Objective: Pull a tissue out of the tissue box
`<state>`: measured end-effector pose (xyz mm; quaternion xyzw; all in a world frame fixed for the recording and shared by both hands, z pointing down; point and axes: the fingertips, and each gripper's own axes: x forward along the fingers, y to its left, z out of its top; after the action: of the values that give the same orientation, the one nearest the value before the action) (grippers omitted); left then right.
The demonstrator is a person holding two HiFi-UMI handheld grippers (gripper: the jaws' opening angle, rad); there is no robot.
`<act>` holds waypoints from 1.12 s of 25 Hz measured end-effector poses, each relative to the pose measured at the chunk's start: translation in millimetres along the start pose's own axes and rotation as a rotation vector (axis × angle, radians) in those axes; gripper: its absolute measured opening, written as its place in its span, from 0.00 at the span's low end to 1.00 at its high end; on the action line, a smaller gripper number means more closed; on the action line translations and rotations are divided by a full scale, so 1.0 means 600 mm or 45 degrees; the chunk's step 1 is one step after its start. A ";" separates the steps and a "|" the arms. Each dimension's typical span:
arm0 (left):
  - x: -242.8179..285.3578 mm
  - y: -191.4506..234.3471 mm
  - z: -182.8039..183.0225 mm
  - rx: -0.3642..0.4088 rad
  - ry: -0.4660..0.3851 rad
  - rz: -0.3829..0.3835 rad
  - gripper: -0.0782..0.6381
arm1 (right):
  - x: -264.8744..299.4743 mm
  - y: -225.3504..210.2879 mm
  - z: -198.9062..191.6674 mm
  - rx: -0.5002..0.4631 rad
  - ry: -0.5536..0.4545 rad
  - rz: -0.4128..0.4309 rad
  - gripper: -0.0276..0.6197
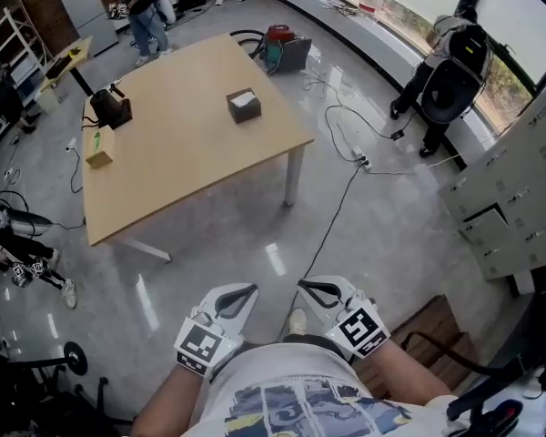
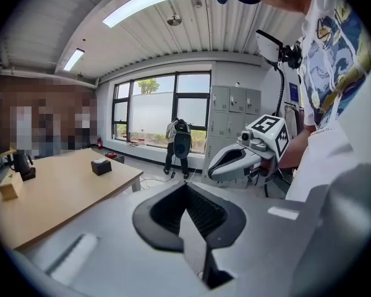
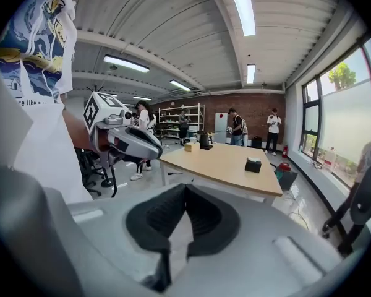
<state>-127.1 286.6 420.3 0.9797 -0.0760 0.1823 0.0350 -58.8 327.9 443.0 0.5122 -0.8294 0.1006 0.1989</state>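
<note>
In the head view, the dark tissue box (image 1: 244, 105) is seen on the wooden table (image 1: 182, 153), well apart from the left gripper (image 1: 243, 291) and the right gripper (image 1: 309, 287). Its opening is turned upward with white tissue showing; its long axis cannot be told. In the left gripper view, the jaws are seen pressed together, empty. In the right gripper view, the jaws are likewise closed on nothing.

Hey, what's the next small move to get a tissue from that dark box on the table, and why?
Probably step toward the light wooden table: the dark square tissue box sits far off on it, while the left tongs and right tongs are shut, empty and held near the body.
</note>
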 end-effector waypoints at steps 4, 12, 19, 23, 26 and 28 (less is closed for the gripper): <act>0.056 -0.002 0.020 -0.039 0.004 0.076 0.11 | -0.016 -0.058 -0.015 -0.048 -0.004 0.050 0.05; 0.110 0.037 0.030 -0.073 0.028 0.086 0.11 | 0.018 -0.134 -0.019 -0.028 -0.018 0.061 0.05; 0.157 0.144 0.038 -0.083 0.008 0.036 0.11 | 0.082 -0.202 0.005 -0.026 0.023 0.015 0.05; 0.186 0.235 0.072 -0.061 -0.039 -0.001 0.11 | 0.129 -0.260 0.040 -0.034 0.045 -0.042 0.05; 0.197 0.292 0.093 -0.041 -0.055 -0.033 0.11 | 0.181 -0.293 0.072 -0.034 0.040 -0.057 0.05; 0.190 0.325 0.097 -0.031 -0.054 -0.050 0.11 | 0.222 -0.301 0.092 -0.034 0.039 -0.048 0.05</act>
<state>-32.8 73.5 415.3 0.9841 -0.0597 0.1598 0.0487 36.9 117.6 444.2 0.5235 -0.8177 0.0936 0.2202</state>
